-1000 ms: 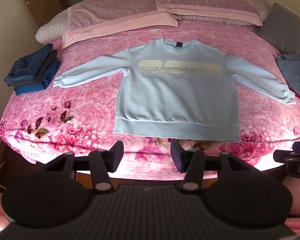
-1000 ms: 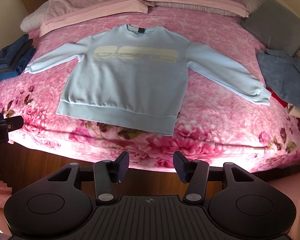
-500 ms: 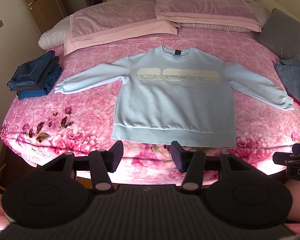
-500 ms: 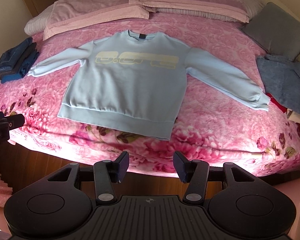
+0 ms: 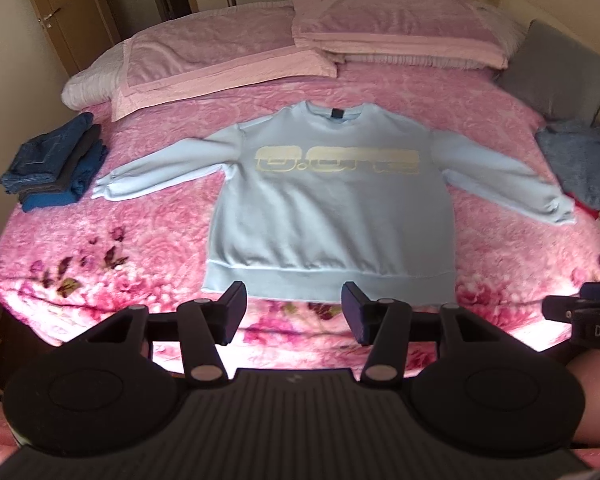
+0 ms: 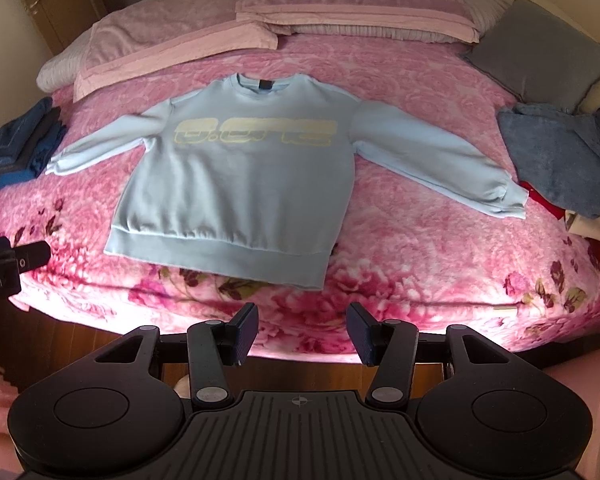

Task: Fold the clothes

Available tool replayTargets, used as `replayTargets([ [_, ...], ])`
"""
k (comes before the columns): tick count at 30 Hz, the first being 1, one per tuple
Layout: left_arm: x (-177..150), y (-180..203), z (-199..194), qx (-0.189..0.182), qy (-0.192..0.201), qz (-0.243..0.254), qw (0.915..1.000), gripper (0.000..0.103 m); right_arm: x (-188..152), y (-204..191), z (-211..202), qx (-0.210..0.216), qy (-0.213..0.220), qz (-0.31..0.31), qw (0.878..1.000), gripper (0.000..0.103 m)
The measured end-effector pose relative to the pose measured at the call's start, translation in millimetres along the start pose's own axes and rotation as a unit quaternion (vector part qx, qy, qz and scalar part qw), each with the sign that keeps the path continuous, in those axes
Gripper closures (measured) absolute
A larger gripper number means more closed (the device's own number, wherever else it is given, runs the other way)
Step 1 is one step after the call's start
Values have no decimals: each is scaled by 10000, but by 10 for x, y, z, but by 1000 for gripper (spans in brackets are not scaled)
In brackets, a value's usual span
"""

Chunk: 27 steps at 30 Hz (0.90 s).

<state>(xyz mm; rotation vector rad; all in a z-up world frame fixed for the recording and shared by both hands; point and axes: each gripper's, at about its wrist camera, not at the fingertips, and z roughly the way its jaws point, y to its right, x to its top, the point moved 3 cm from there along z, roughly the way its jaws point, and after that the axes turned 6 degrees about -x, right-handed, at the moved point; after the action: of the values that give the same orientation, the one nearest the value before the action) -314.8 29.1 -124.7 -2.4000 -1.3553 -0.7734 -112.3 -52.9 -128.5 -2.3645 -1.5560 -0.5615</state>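
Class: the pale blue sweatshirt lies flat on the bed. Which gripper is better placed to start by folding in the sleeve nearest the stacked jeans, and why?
Left, probably. The left gripper, open and empty, hovers over the sweatshirt hem, nearer that sleeve beside the jeans; the right gripper sits further toward the opposite sleeve.

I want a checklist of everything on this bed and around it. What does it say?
Surface: pink flowered blanket covering the bed.
Job's things: light blue sweatshirt lying flat, front up, both sleeves spread, not yet folded.
Clutter: stack of folded jeans on one side; loose pile of clothes on the other; pink pillows; grey cushion.
Grippers: left gripper and right gripper open, empty, short of the sweatshirt.
Cables: nothing seen.
Surroundings: wooden door, wooden floor.
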Motion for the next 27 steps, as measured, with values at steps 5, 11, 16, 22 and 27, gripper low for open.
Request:
replayTargets([
  [5, 142, -227, 119, -236, 189, -401, 9987, 50, 139, 71, -45, 104, 543, 286, 9981, 51],
  [11, 444, -680, 419, -387, 322, -896, 9947, 50, 450, 228, -30, 152, 1233, 788, 9891, 51],
  [16, 759, -1166, 912, -498, 298, -1223, 9908, 50, 818, 201, 301, 6, 1330, 898, 9870, 51],
  [22, 1091, -2056, 1752, -488, -128, -1783, 9827, 50, 1315, 87, 1046, 39, 650, 1585, 9852, 50],
  [27, 1290, -2827, 2452, -277, -474, -2192, 9741, 50, 1747, -163, 1738, -55, 192, 2039, 9788, 51],
])
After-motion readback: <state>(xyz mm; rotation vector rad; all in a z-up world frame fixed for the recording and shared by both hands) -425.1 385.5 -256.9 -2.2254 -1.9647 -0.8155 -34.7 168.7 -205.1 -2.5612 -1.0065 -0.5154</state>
